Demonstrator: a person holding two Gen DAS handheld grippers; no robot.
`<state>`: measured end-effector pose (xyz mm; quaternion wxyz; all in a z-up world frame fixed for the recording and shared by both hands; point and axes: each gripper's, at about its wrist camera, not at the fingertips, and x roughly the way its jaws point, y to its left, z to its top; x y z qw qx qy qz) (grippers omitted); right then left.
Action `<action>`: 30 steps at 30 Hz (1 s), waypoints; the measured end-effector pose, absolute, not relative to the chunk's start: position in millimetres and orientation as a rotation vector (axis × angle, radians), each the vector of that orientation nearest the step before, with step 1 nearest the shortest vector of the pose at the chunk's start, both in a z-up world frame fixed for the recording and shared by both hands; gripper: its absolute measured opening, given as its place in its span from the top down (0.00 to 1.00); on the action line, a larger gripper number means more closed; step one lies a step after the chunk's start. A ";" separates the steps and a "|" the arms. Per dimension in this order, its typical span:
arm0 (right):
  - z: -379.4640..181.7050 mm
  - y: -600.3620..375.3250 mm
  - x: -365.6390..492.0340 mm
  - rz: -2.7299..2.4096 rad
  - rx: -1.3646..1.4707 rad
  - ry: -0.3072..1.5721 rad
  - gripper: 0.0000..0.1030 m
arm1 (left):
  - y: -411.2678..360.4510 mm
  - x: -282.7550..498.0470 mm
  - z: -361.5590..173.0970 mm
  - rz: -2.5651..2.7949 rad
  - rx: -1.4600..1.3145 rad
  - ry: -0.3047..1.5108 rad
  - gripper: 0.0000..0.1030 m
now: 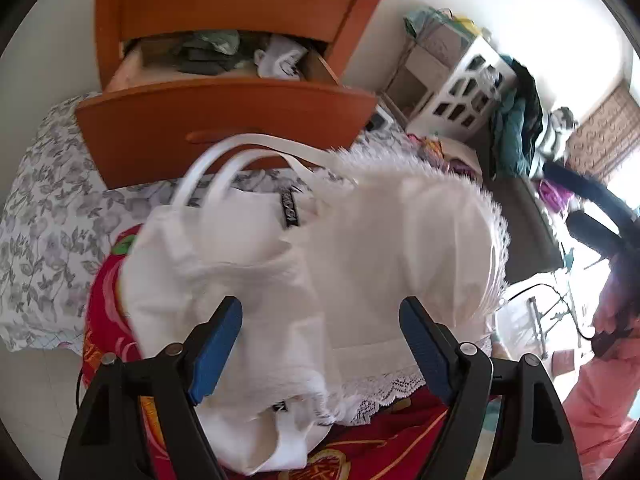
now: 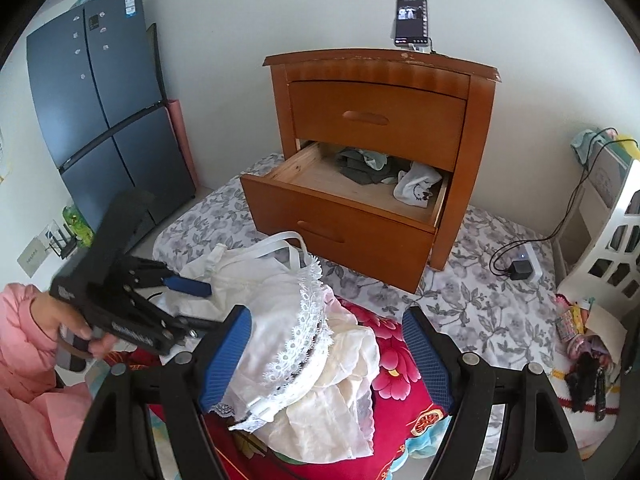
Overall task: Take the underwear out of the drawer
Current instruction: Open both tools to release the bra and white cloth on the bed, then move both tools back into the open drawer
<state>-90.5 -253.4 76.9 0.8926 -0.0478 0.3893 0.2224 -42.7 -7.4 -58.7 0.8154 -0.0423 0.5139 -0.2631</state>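
A heap of white underwear (image 2: 304,344), lace-trimmed pieces with straps, lies on a red floral cushion (image 2: 394,364) in the near middle of the scene, out of the drawer and in front of the nightstand. More underwear remains inside the open lower drawer (image 2: 352,216): dark and pale green pieces (image 2: 360,164) at the far side and a white piece with a printed figure (image 2: 418,188) toward the right. The drawer is pulled out from the wooden nightstand (image 2: 380,120), whose upper drawer (image 2: 378,118) is shut. The left gripper (image 1: 320,328) hangs over the white heap with its jaws wide and nothing clamped between the blue pads; in the right wrist view it sits at the left, held by a hand (image 2: 76,330) in a pink sleeve. The right gripper (image 2: 326,344) also hovers above the heap, jaws wide, gripping nothing. The cushion rests on a grey floral sheet (image 2: 480,300) that spreads under the nightstand. A phone (image 2: 411,20) stands on the nightstand's top, a dark blue refrigerator (image 2: 108,108) stands far left, and a white lattice basket (image 2: 612,248) is at the right, with a charger and cable (image 2: 520,266) on the sheet nearby.
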 end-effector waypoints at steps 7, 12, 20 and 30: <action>75.6 -243.8 -93.5 0.484 -0.131 0.807 0.22 | 19.6 -40.3 -35.3 -0.545 -0.180 1.048 0.21; 73.6 -242.4 -93.3 0.485 -0.136 0.815 0.22 | 40.2 -37.5 -19.4 -0.491 -0.195 1.000 0.21; 69.2 -237.4 -91.5 0.481 -0.150 0.828 0.15 | 69.7 -29.1 -12.7 -0.388 -0.198 0.949 0.10; 65.7 -231.5 -95.3 0.498 -0.170 0.803 0.00 | 84.7 -31.3 -7.5 -0.284 -0.120 0.858 0.08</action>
